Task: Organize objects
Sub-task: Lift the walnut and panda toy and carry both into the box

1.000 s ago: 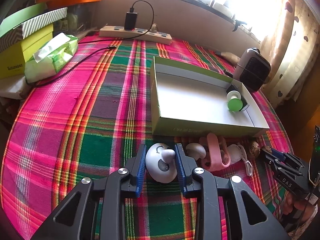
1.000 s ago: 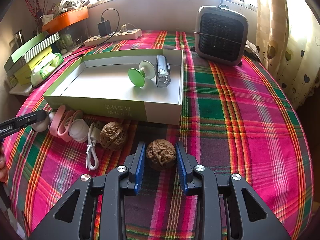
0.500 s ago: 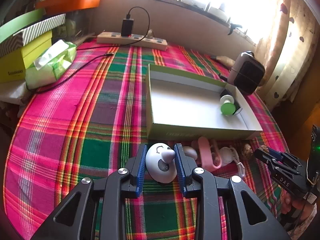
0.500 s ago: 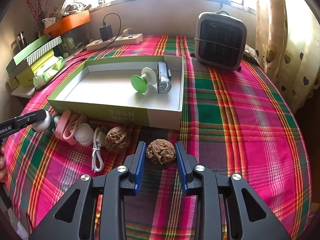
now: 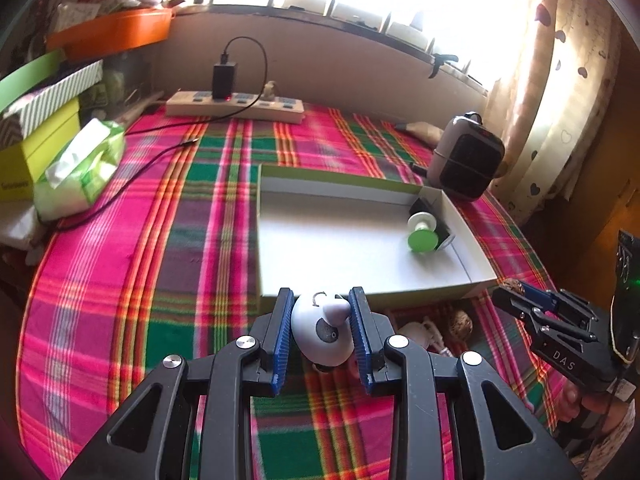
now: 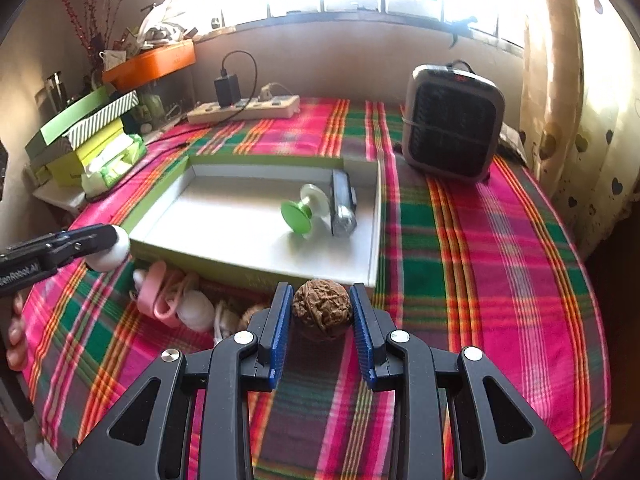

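White, smooth plastic is what sits between the blue ribbed pads of the left gripper (image 5: 322,328): a rounded egg-shaped white gadget with a grey button and a small nub (image 5: 322,334) is clamped there, both pads pressed on its sides. It is held clear of the pink-and-green plaid tablecloth (image 5: 132,264), with the near wall of the shallow green-sided cardboard box with a white floor (image 5: 344,248) just beyond the jaw tips. A slip could be caused by that curved, glossy shell, since the pads bear on a narrowing surface; a tilt of the wrist might let it squirt forward and fall short of the box.

Below and to the right of those jaws, a pink plastic clip, a white cable and a second brown wrinkled walnut (image 5: 460,322) are seen lying on the cloth against the box wall. These could be knocked if either load is lowered too early.

In the right gripper (image 6: 322,320) a brown, deeply wrinkled walnut (image 6: 322,312) is pinched between the pads, lifted off the cloth, with the box corner directly ahead of the jaw tips. Its hard round shell is judged prone to rolling out if the squeeze is eased before it is over the floor of the box.

Inside the box, beyond the right jaws, a green-and-white spool-shaped toy (image 6: 304,210) and a small silver-grey rectangular device (image 6: 344,204) are already resting; a dropped walnut could strike or scatter them.
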A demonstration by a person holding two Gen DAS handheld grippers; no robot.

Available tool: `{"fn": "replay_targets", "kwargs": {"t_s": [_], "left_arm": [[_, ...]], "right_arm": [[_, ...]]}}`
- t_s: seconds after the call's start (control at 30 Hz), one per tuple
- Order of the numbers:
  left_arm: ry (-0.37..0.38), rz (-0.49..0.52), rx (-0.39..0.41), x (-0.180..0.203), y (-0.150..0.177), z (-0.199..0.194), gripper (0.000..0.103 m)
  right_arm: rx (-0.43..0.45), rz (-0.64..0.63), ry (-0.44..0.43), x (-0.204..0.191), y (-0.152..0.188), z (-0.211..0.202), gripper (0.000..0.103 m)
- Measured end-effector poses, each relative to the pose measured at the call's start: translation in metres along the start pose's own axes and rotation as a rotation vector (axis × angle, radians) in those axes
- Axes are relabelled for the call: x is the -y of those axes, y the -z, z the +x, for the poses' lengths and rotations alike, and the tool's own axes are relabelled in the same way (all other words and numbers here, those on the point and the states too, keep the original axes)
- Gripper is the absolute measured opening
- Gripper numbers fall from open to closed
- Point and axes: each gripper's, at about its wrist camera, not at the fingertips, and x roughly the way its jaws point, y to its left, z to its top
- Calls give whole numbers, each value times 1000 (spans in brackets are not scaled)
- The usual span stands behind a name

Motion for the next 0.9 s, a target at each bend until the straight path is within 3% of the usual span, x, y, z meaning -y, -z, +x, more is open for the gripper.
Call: {"fn": "replay_targets", "kwargs": {"t_s": [0.3,0.9], "left_arm": [[20,33,-6,9,-22,18,26],[8,76,-47,10,-59,73,26]], "right_arm": [[13,-21,-43,-10,-32,14,31],[-58,-55,-44,-25,-77,86,31]]}}
